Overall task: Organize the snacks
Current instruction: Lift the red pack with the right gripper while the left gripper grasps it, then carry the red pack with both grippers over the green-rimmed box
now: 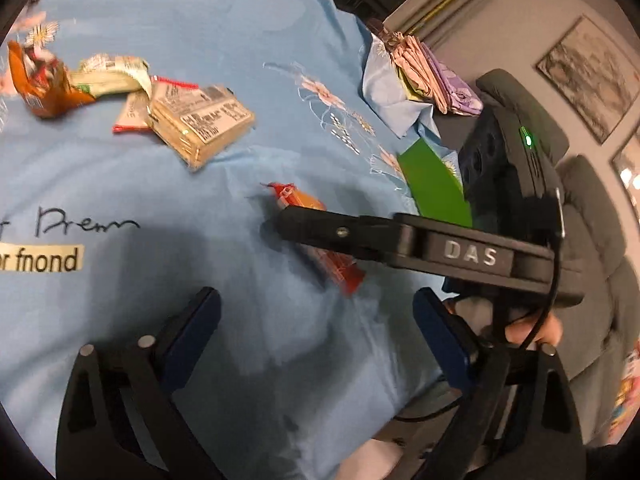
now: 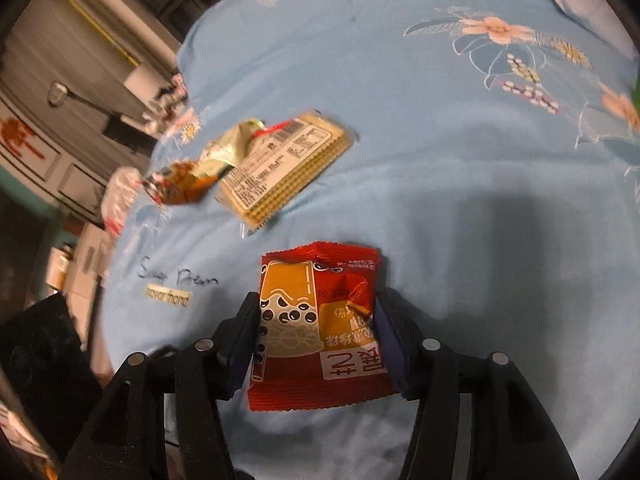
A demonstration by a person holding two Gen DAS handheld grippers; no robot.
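right wrist view puts your right gripper [image 2: 316, 320] clamped on a red and orange snack packet [image 2: 320, 320] — the fingers [image 2: 244, 332] press its left and right edges, and the packet lies flat against the light blue bedsheet [image 2: 440, 160]. beyond it, near the far left of the sheet, you have a loose pile: a clear-wrapped cracker pack [image 2: 284, 168] with a printed label, a pale green wrapper [image 2: 236, 140] touching its upper end, and a brown-orange wrapper [image 2: 180, 184] beside that.

left wrist view shows your left gripper [image 1: 316, 312] spread wide with nothing between its blue pads [image 1: 192, 332], held above bare sheet. your right gripper crosses in from the right here, its black finger lying over the red packet [image 1: 340, 268]. the cracker pack [image 1: 200, 124] sits well apart at upper left, with a small red-edged sachet [image 1: 132, 114] tucked against it. a green card [image 1: 436, 184] lies at the sheet's right edge, near folded cloths [image 1: 424, 72].
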